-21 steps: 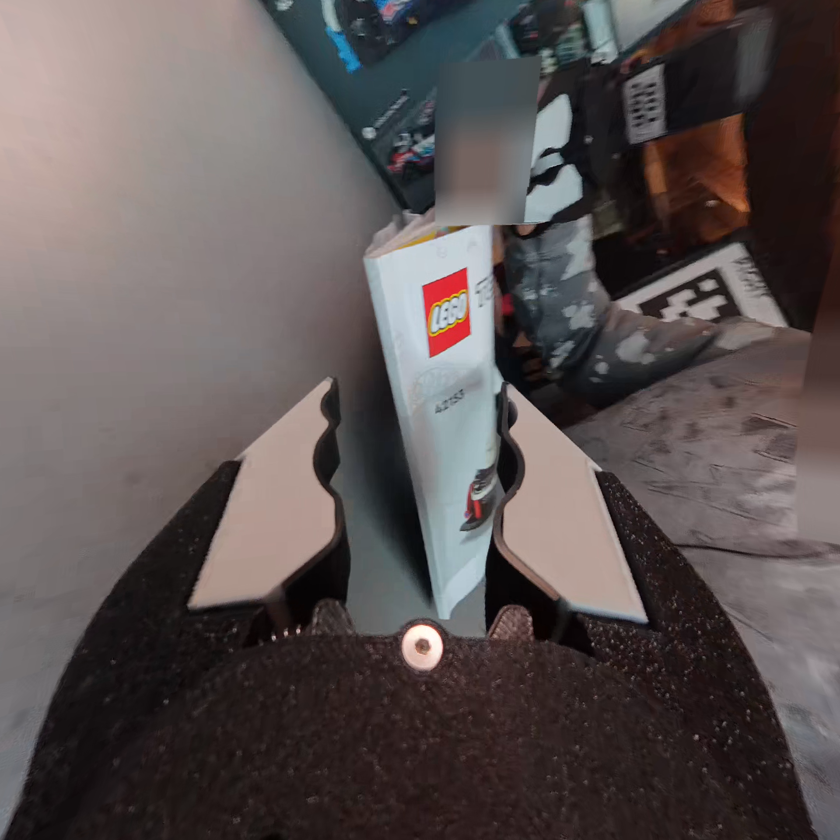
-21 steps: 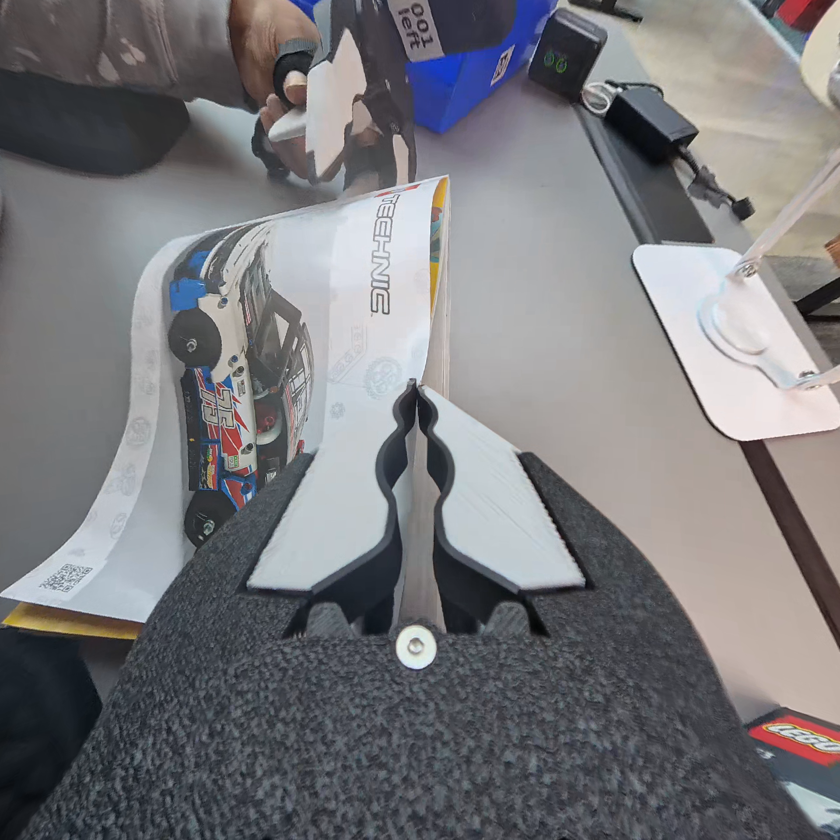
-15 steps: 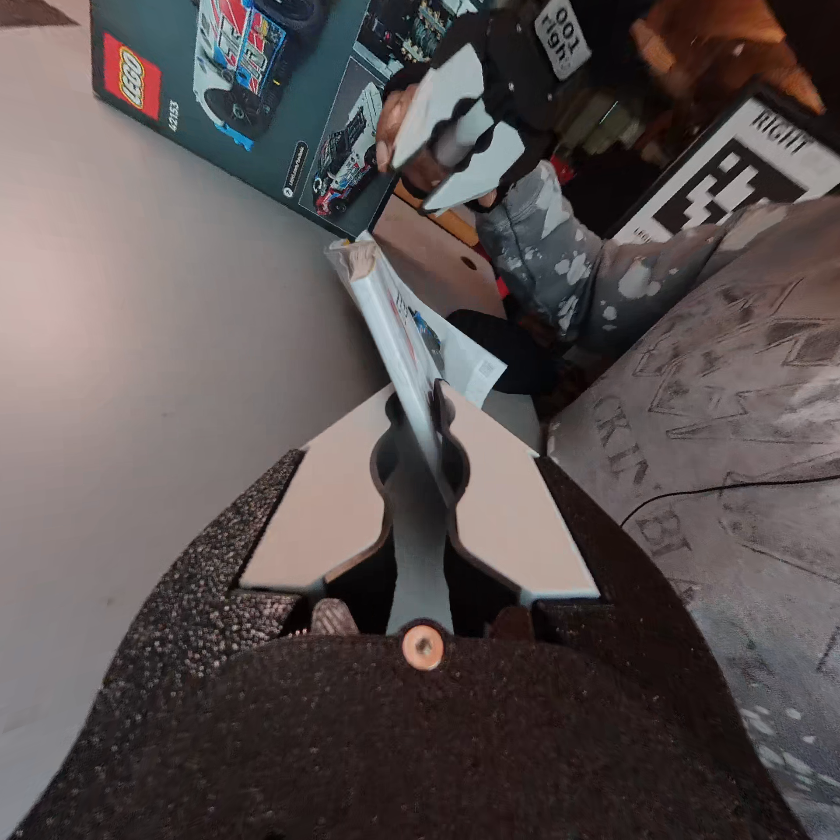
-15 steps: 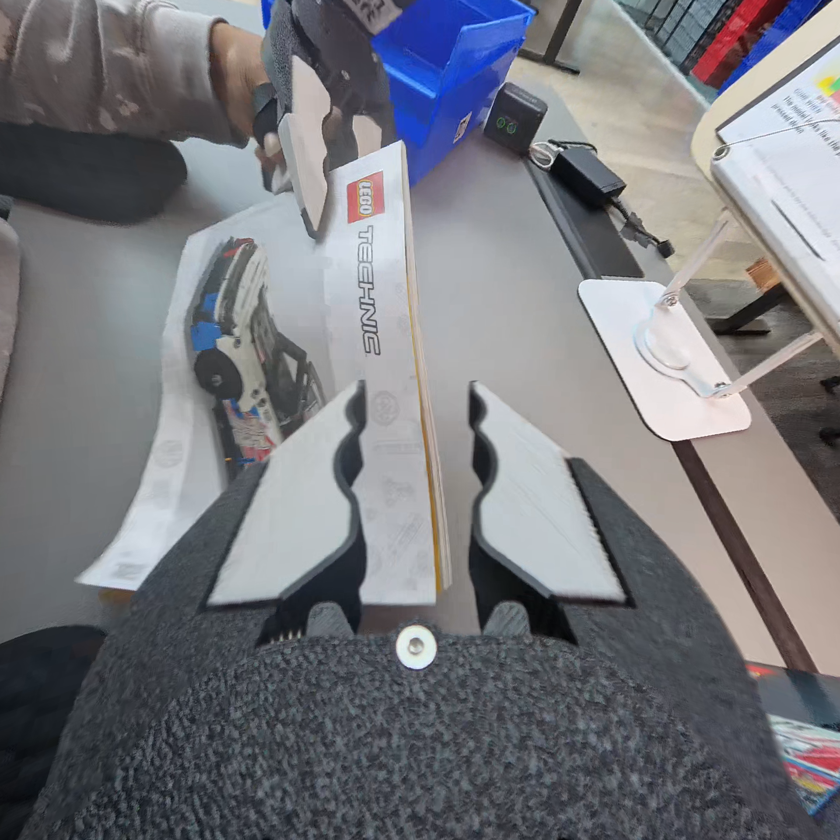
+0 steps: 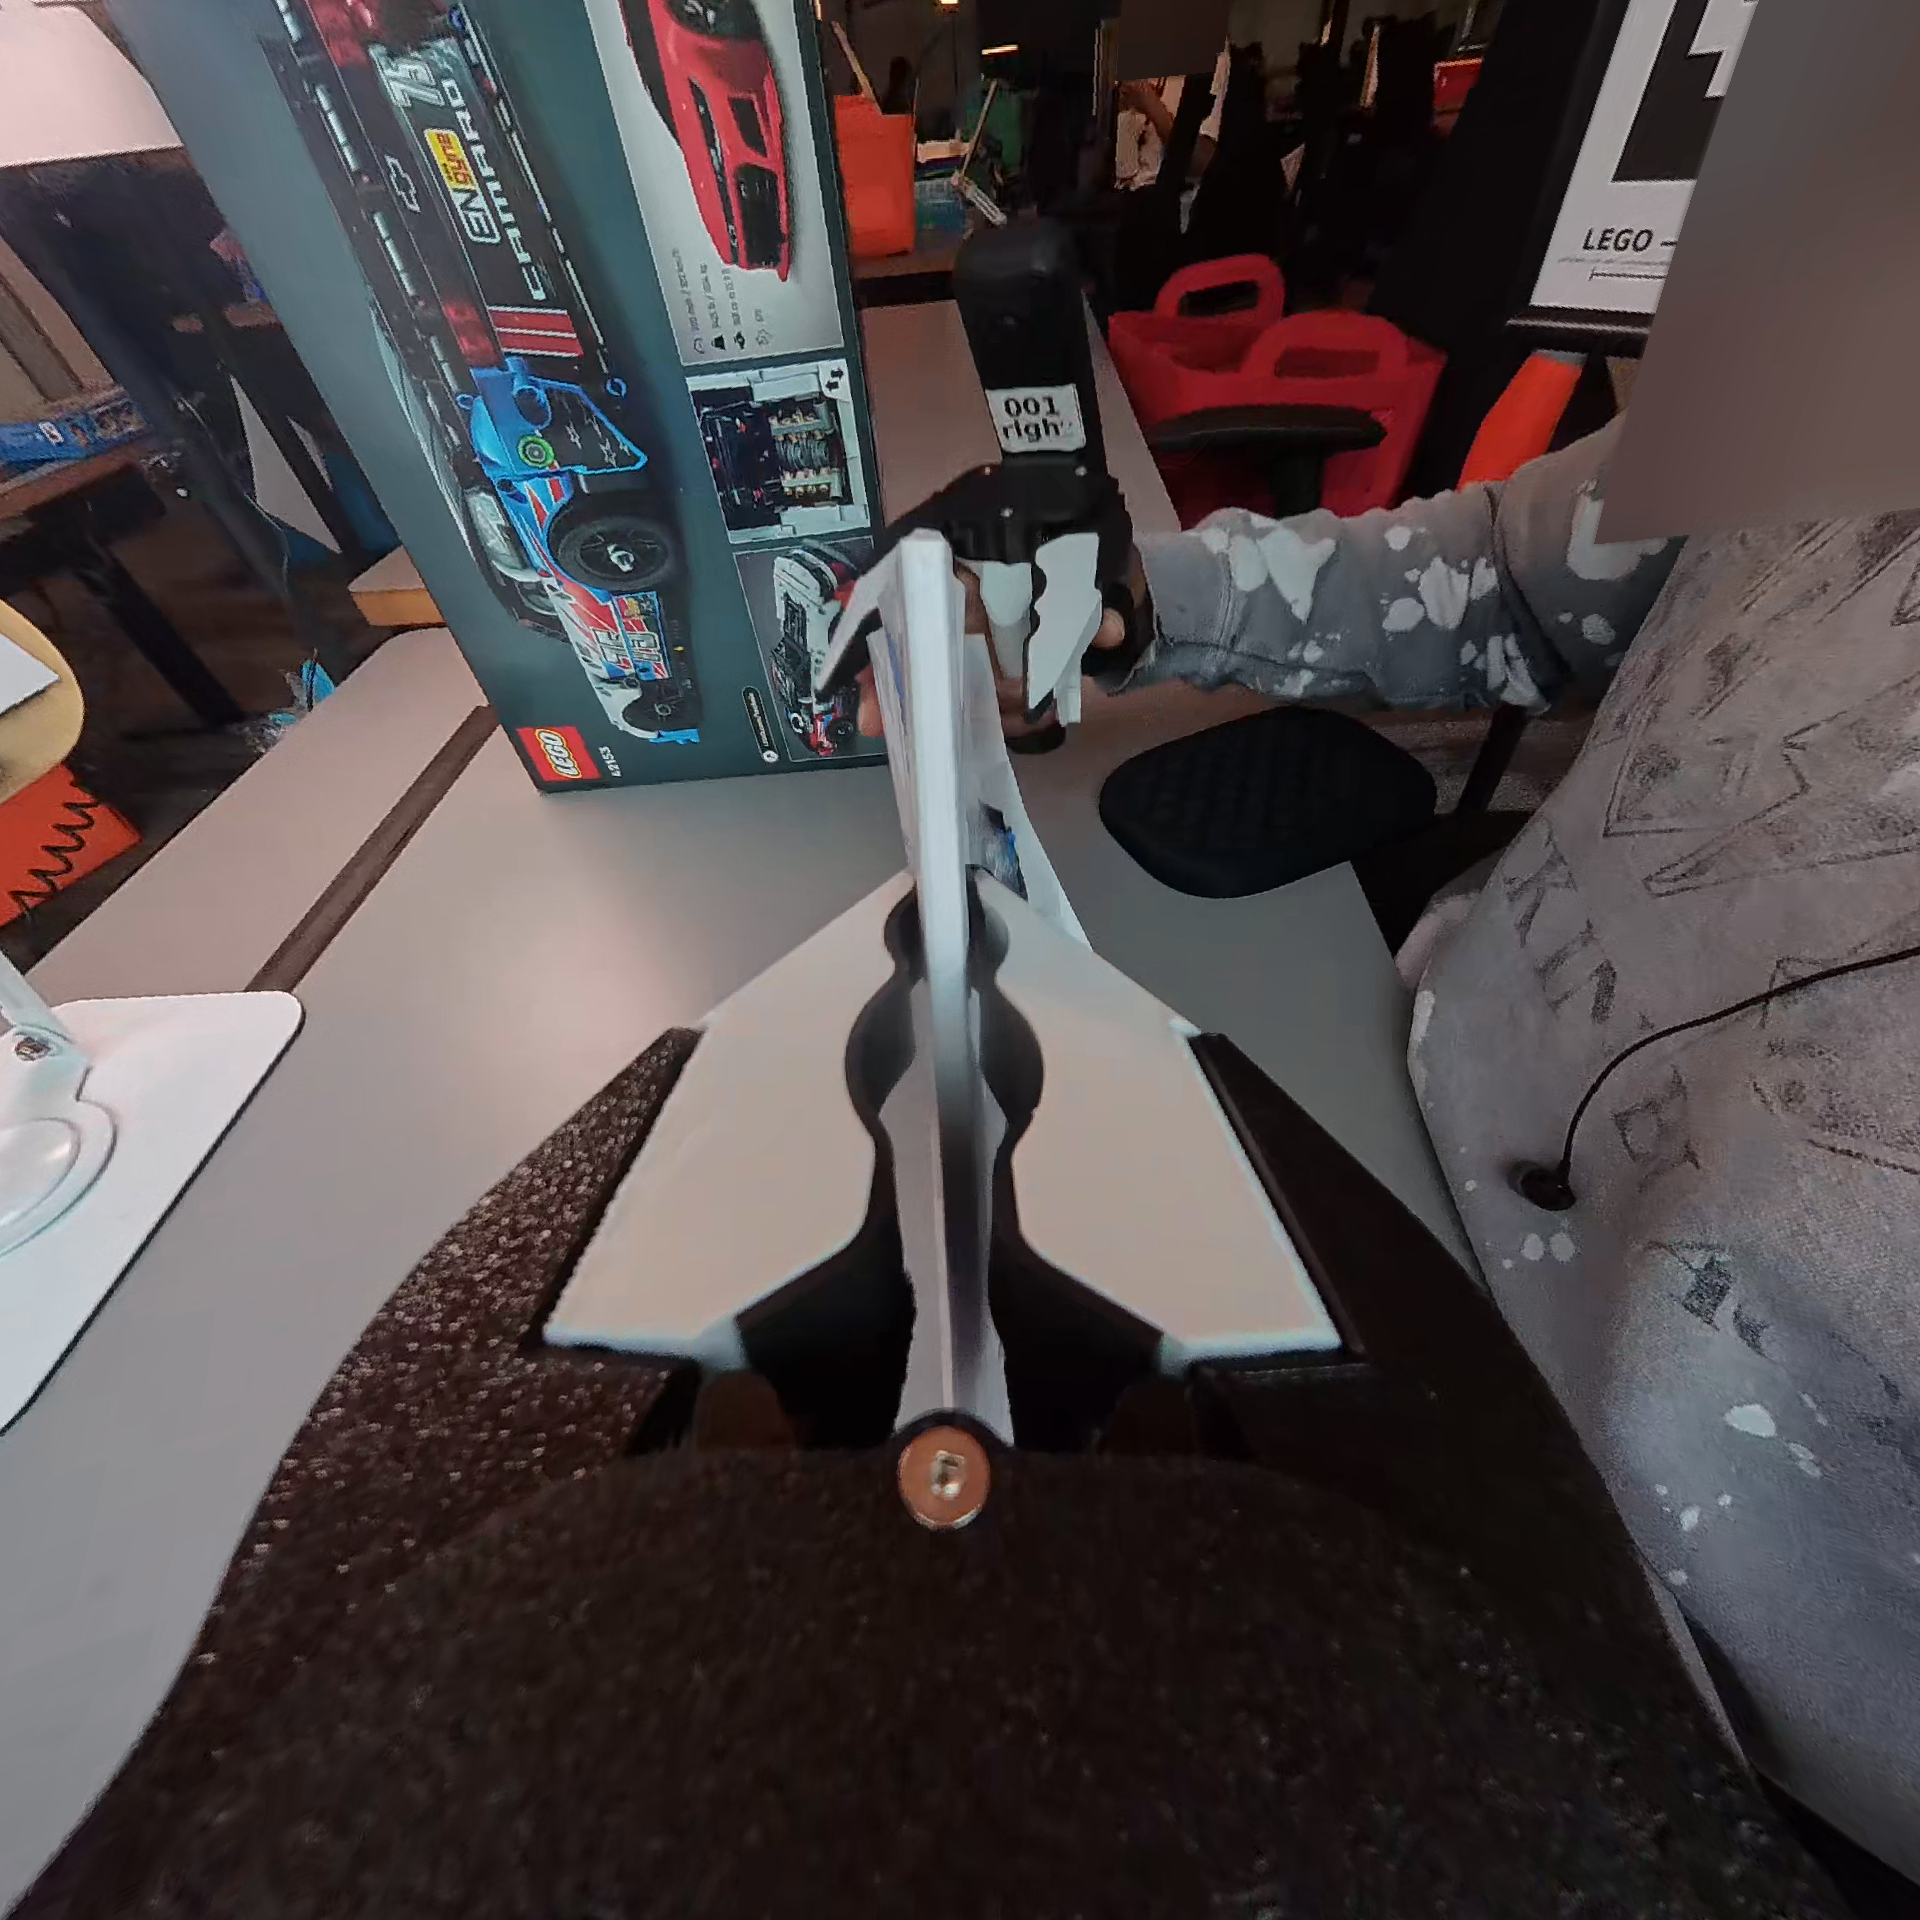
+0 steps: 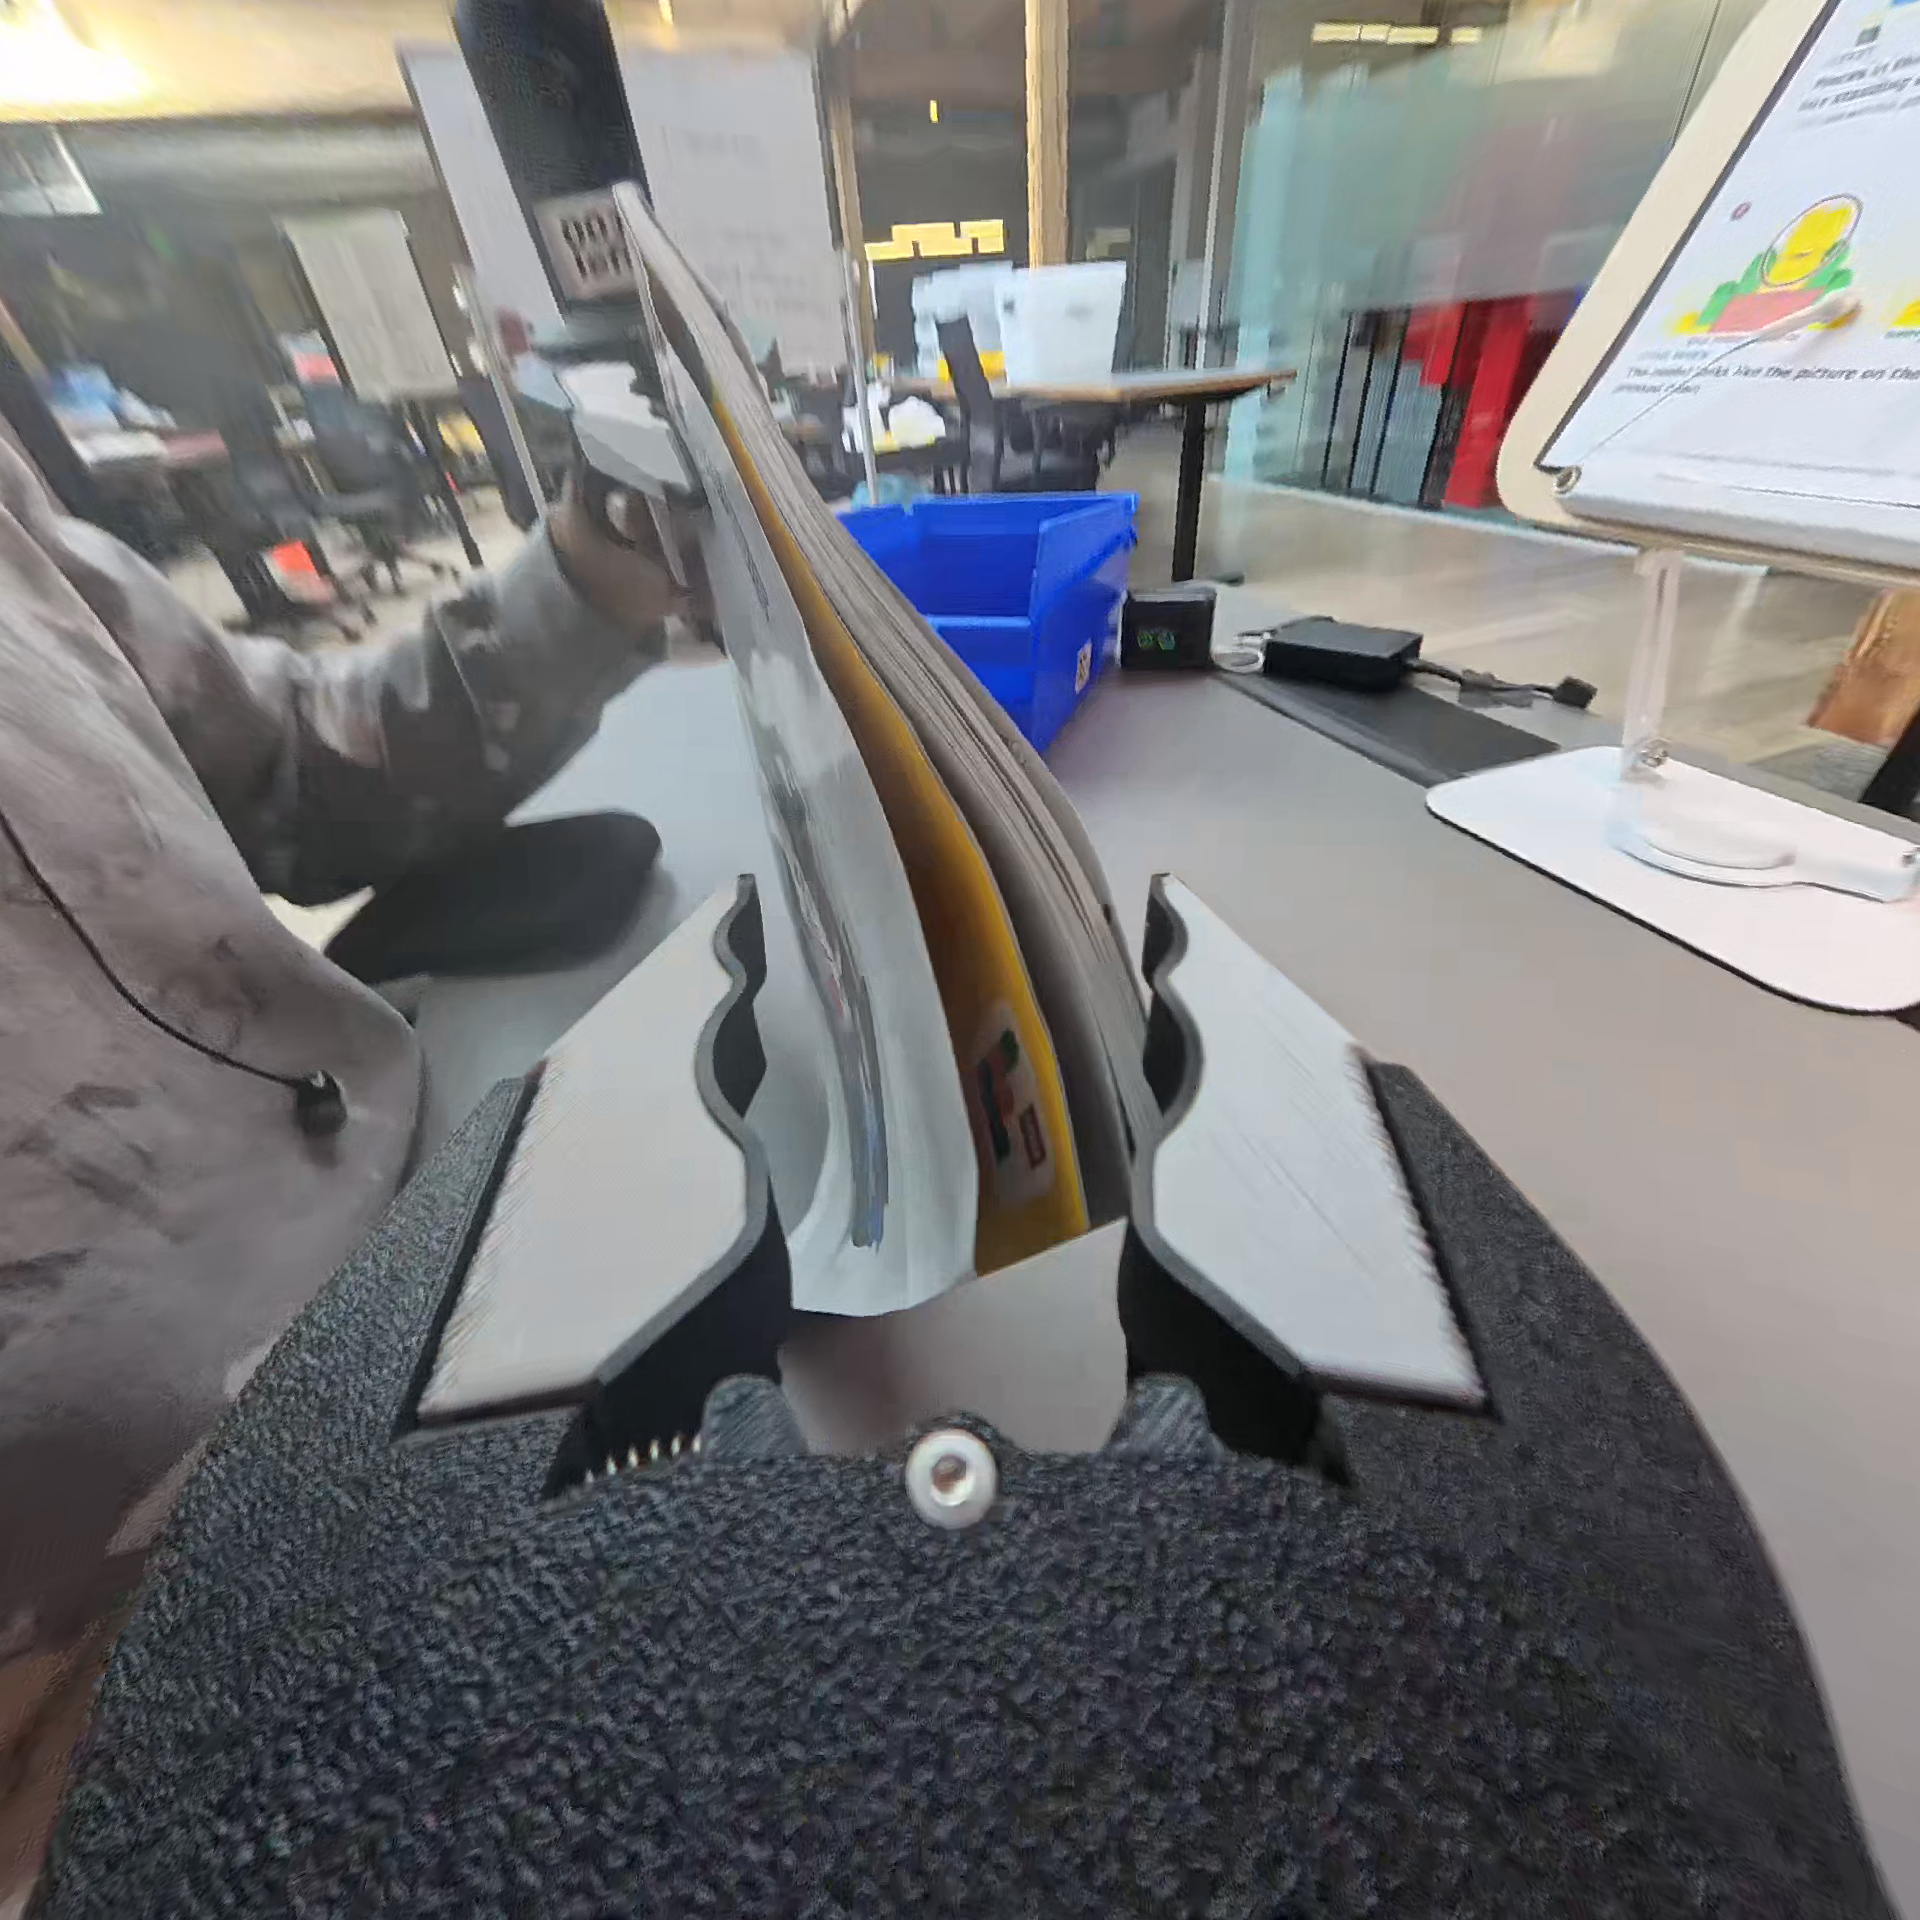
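Observation:
A white building-instruction booklet [image 5: 925, 727] with a car on its cover is held upright on edge above the grey table [image 5: 520, 987]. My left gripper [image 5: 940, 894] is shut on its near end. My right gripper [image 5: 961, 613] shows at the far end, open, with a finger on each side of the booklet. In the right wrist view the booklet [image 6: 831, 831] stands between my open right gripper's [image 6: 953, 894] fingers. Its cover curls away from a yellow page. My left gripper [image 6: 623, 457] grips the far top end there.
A tall dark toy-car box [image 5: 582, 416] stands on the table behind the booklet. A blue bin [image 6: 997, 592], a black charger [image 6: 1164, 629] and a power brick [image 6: 1340, 649] sit farther back. A sign stand with a white base [image 6: 1662, 883] is at the right. A black pad [image 5: 1268, 800] lies at the table edge. Spacing between my two grippers at the tips: around 15 centimeters.
The right gripper let go of the booklet and opened; the left gripper closed on its other end. The booklet has risen from the table to stand upright.

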{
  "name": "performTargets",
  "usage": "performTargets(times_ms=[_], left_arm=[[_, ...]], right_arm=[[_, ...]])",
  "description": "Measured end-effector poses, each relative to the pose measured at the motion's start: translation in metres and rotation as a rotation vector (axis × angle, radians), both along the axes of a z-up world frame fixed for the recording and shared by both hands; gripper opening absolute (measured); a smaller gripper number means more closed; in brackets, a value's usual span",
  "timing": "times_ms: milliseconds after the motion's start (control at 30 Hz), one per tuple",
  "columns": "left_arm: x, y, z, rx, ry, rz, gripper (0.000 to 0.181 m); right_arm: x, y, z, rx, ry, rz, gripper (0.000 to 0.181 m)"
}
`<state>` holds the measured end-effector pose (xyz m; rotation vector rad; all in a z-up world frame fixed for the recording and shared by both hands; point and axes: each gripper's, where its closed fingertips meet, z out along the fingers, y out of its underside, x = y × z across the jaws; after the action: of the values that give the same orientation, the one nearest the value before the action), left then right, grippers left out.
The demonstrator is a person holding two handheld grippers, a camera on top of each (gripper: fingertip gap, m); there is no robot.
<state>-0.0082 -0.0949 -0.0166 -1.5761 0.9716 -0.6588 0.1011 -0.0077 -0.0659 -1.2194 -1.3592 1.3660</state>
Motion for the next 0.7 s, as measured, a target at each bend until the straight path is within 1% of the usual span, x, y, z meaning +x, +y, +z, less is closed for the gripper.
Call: performTargets(times_ms=[67,100,200,333,400,433,500,533,567,600,633,700], left_arm=[[-0.002,-0.007,0.012,0.02,-0.024,-0.021,0.004],[-0.002,-0.011,0.019,0.035,-0.035,-0.038,0.003],[0.0,-0.024,0.039,0.069,-0.072,-0.087,0.004],[0.007,-0.031,0.059,0.099,-0.132,-0.115,0.004],[0.009,-0.034,0.068,0.11,-0.181,-0.132,0.004],[0.011,-0.036,0.072,0.114,-0.208,-0.139,0.004],[0.015,-0.039,0.077,0.118,-0.26,-0.161,0.004],[0.017,-0.039,0.078,0.115,-0.284,-0.172,0.004],[0.019,-0.037,0.078,0.104,-0.306,-0.178,0.004],[0.019,-0.033,0.077,0.089,-0.33,-0.169,0.004],[0.017,-0.027,0.075,0.072,-0.353,-0.152,0.004],[0.012,-0.019,0.065,0.022,-0.381,-0.137,0.007]], right_arm=[[0.003,-0.005,0.007,-0.085,0.106,-0.005,0.073],[0.005,-0.007,0.007,-0.104,0.13,-0.003,0.076],[0.006,-0.009,0.003,-0.114,0.138,-0.009,0.089],[0.007,-0.035,0.012,-0.107,0.17,0.082,0.099],[0.013,-0.043,0.015,-0.121,0.183,0.107,0.098],[0.014,-0.044,0.014,-0.112,0.184,0.094,0.095],[0.014,-0.053,0.019,-0.107,0.206,0.096,0.087],[0.014,-0.06,0.024,-0.109,0.222,0.103,0.071],[0.012,-0.063,0.027,-0.083,0.219,0.087,0.02],[0.012,-0.062,0.027,-0.023,0.204,0.043,0.005],[0.015,-0.063,0.029,0.033,0.184,0.028,0.005],[0.027,-0.062,0.035,0.055,0.149,0.006,0.004]])
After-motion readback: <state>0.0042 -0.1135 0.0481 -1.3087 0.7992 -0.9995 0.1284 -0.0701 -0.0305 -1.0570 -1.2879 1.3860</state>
